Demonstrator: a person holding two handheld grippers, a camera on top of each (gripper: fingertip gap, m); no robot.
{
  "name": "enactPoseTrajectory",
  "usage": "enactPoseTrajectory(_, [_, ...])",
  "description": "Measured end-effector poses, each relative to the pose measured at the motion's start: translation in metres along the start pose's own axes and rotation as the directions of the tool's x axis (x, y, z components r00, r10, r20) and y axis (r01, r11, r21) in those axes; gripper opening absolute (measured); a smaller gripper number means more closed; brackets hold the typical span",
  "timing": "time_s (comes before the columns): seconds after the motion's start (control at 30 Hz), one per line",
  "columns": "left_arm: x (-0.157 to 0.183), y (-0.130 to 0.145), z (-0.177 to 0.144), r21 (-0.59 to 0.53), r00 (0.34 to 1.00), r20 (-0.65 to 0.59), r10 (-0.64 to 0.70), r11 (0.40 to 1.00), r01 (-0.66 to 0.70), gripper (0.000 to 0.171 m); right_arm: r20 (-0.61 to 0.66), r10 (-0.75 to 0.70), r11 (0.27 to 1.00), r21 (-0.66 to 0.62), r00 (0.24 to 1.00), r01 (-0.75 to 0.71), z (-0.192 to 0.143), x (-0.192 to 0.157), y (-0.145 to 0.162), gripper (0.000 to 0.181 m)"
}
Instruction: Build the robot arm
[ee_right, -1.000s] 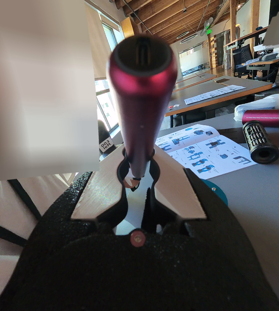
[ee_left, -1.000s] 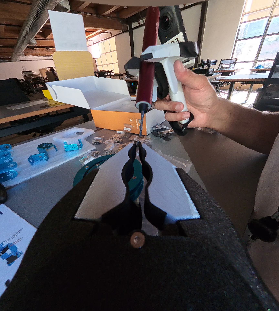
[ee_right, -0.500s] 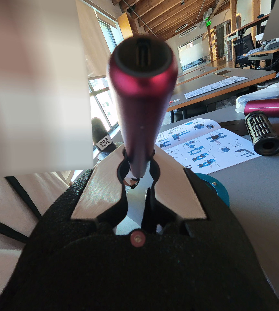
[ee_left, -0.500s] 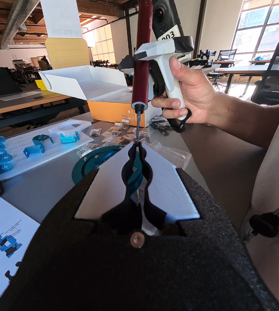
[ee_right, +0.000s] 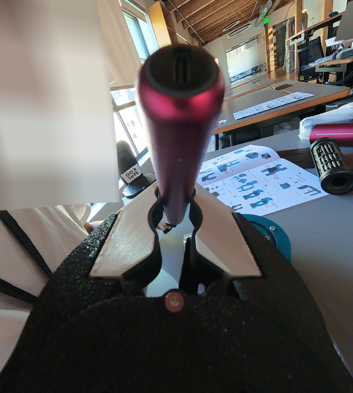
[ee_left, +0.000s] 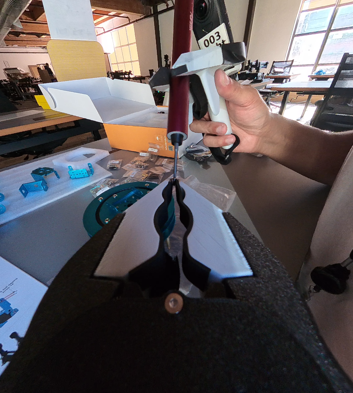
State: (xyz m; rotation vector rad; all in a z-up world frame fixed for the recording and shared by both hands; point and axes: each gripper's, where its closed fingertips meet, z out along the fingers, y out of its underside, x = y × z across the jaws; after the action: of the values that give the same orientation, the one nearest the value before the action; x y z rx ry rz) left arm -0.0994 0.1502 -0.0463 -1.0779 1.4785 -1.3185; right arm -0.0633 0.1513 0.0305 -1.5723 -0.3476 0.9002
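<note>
Left wrist view: your left gripper [ee_left: 174,181] pinches a tiny screw, easily dropped, while your right gripper [ee_right: 174,209] clamps the smooth, rigid screwdriver [ee_left: 178,89].

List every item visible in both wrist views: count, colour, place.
Maroon metal screwdriver: one, upright, clamped in right gripper.
Teal round metal base: one, on grey table, under left gripper.
Blue metal brackets: several, on white foam sheet.
Small clear hardware bags: many, behind base.
Orange-and-white open box: one, far side.
Open instruction booklet: one.
Black ribbed cylinder: one, beside maroon tube.
Left gripper: closed, tips at screwdriver's bit.
Person's hand: one, holding right gripper.
</note>
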Motion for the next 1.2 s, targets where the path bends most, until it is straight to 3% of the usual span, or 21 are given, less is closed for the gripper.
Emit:
enactPoseTrajectory(0.17, [0.004,0.002,0.000,-0.006,0.999,-0.044,-0.024,1.000,0.023,0.001,0.026,-0.025,0.999,-0.038,0.999,0.026,0.000,-0.004,0.003,0.018])
enactPoseTrajectory(0.57, [0.026,0.001,-0.001,-0.048,0.947,-0.292,-0.131,0.991,0.122,0.002,0.178,-0.126,0.979,-0.134,0.976,0.151,0.000,-0.028,0.008,0.018])
enactPoseTrajectory(1.2, [0.041,0.008,0.003,-0.133,0.904,-0.398,-0.156,0.985,0.111,0.001,0.235,-0.253,0.941,-0.165,0.939,0.295,-0.002,-0.046,0.018,0.018])
